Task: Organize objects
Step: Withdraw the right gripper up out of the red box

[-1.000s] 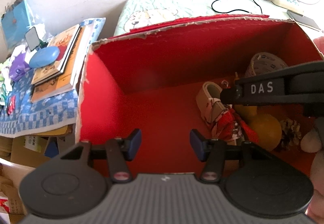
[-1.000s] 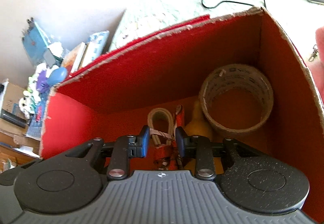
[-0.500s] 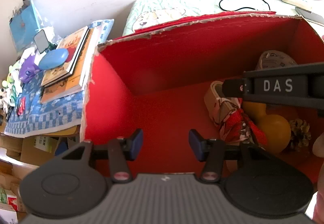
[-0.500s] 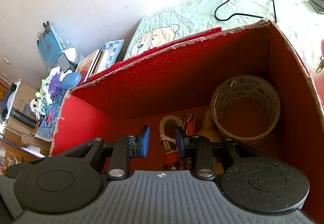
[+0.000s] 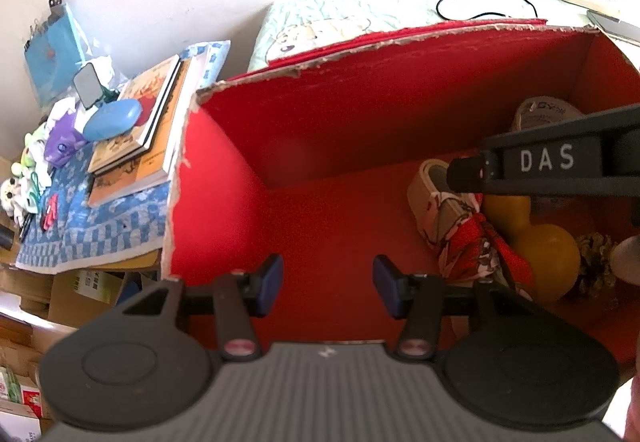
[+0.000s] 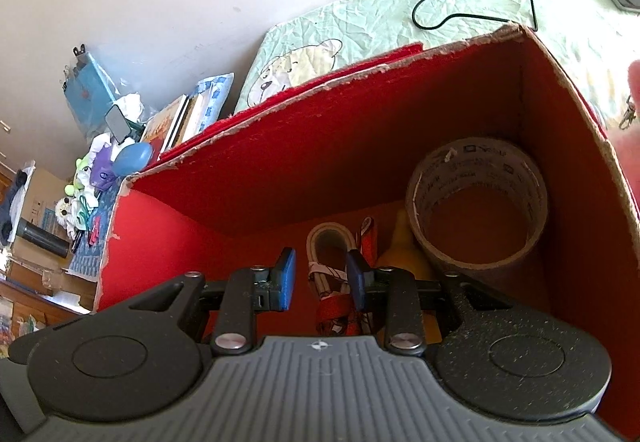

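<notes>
Red box (image 5: 248, 202) left floor bare; tape roll (image 6: 476, 198), gourd (image 5: 548, 262) crowd right

The open red box (image 5: 320, 114) holds a tape roll (image 6: 476, 202), yellow gourd (image 5: 548, 258), patterned strap (image 5: 452, 226) and pinecone (image 5: 598, 262) at its right side.

I am holding my left gripper (image 5: 328, 288) level with its blue-padded fingers (image 5: 269, 284) spread wide, gripping nothing. My right gripper (image 6: 321, 278) is reaching in from the right side, its fingers (image 6: 286, 278) parted with a narrower gap, also gripping nothing.
</notes>
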`<state>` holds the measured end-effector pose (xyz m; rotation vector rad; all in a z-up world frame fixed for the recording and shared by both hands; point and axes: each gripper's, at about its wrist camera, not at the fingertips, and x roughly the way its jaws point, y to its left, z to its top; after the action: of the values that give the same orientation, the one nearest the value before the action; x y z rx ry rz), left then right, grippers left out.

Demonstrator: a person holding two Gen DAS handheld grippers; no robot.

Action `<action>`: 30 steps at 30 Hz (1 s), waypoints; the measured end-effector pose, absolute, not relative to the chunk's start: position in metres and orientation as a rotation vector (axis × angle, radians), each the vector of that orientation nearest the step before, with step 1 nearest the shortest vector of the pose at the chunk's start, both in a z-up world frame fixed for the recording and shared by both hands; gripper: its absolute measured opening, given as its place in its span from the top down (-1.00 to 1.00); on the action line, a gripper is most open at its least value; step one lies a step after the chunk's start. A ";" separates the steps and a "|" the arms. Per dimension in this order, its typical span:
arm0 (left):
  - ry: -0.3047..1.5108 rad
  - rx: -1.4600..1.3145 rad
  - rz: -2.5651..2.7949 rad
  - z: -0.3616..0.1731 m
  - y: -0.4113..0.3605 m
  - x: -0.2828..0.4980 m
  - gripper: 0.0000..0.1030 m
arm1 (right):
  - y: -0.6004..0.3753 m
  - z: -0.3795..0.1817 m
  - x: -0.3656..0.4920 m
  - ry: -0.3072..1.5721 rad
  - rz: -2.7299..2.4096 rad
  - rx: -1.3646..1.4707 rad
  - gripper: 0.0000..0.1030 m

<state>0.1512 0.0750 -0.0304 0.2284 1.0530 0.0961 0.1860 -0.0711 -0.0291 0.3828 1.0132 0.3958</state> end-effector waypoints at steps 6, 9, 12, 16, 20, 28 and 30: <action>1.049 0.226 0.094 -0.030 0.075 0.151 -0.05 | -0.070 -0.029 0.185 1.012 0.409 0.382 0.41; 1.047 0.223 0.090 -0.030 0.075 0.152 -0.06 | -0.070 -0.029 0.185 1.012 0.424 0.380 0.49; 1.043 0.219 0.079 -0.029 0.075 0.151 -0.08 | -0.072 -0.025 0.180 0.963 0.459 0.389 0.50; 1.040 0.224 0.060 -0.028 0.075 0.150 -0.13 | -0.075 -0.021 0.175 0.929 0.450 0.394 0.50; 1.041 0.233 0.052 -0.027 0.072 0.149 -0.17 | -0.083 -0.007 0.164 0.871 0.426 0.329 0.49; 0.965 0.231 0.073 0.008 0.062 0.125 -0.24 | -0.116 0.023 0.124 0.726 0.405 0.290 0.40; 0.952 0.229 0.076 0.015 0.059 0.116 -0.28 | -0.122 0.029 0.114 0.697 0.399 0.282 0.34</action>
<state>0.1162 0.0586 0.0153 0.2287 0.9523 0.0764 0.1140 -0.1224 0.0292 0.2823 0.6974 0.3988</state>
